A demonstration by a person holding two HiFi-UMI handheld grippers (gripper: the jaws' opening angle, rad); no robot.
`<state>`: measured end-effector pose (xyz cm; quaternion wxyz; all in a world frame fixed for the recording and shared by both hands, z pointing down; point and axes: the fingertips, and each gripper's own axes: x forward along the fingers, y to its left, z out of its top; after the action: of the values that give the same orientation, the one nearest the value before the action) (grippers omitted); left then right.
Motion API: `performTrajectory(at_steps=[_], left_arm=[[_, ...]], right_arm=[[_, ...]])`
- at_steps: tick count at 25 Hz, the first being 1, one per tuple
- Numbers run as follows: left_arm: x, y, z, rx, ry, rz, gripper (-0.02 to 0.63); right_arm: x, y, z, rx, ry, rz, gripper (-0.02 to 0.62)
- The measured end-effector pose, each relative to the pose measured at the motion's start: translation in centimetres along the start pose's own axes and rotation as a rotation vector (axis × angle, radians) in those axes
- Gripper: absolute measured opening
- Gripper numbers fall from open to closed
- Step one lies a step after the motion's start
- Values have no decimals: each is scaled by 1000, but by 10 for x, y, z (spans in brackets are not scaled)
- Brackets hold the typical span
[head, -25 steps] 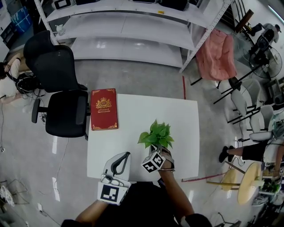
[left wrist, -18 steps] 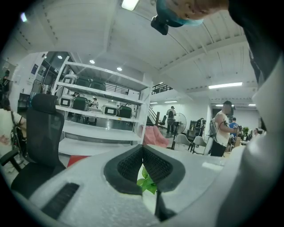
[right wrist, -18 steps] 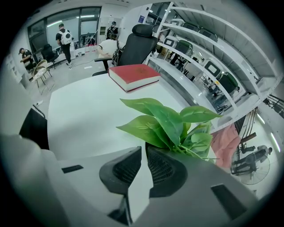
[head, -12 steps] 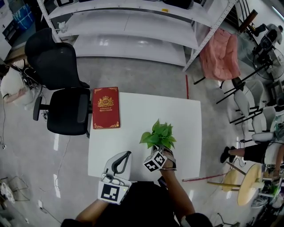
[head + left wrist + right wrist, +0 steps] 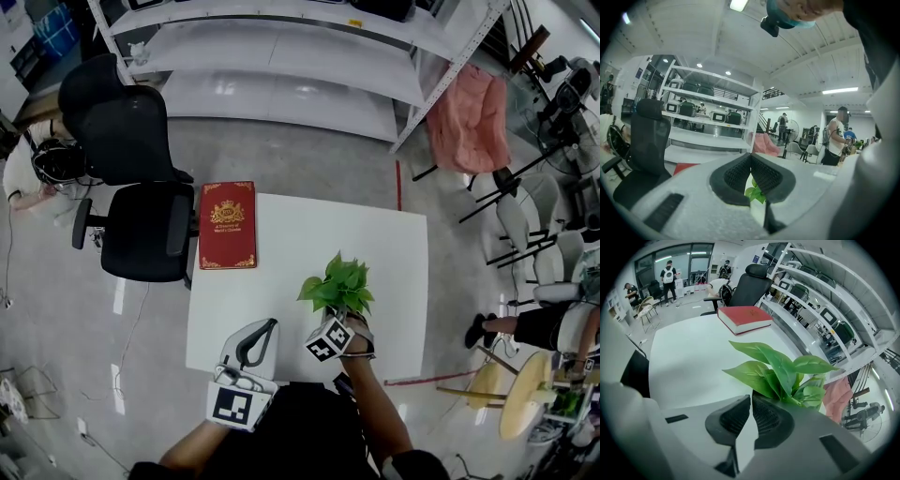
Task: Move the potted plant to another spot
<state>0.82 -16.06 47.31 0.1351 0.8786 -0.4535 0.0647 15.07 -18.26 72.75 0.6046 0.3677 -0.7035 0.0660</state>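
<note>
Right gripper view: the right gripper (image 5: 750, 399) is closed at the plant (image 5: 780, 369) base, seemingly pinching its rim; lift straight, keeping it upright. Left gripper (image 5: 751, 157) closed, empty.

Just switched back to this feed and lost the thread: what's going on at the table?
A person works two handheld grippers at a white table. The right gripper is at the base of the potted plant, jaws nearly together, apparently pinching the pot, which the leaves hide. The left gripper is shut and empty, to the plant's left. A red book lies at the far left corner.
</note>
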Motion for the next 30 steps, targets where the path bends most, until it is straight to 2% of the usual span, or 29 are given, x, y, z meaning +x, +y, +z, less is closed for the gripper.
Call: performTrajectory(at_steps=[18, 30], left_arm=[[-27, -2, 1, -4, -22, 51, 17], [-56, 6, -4, -16, -40, 119, 17]], right_arm=[[-6, 16, 2, -47, -12, 35, 8], [-10, 41, 14, -113, -40, 60, 8]])
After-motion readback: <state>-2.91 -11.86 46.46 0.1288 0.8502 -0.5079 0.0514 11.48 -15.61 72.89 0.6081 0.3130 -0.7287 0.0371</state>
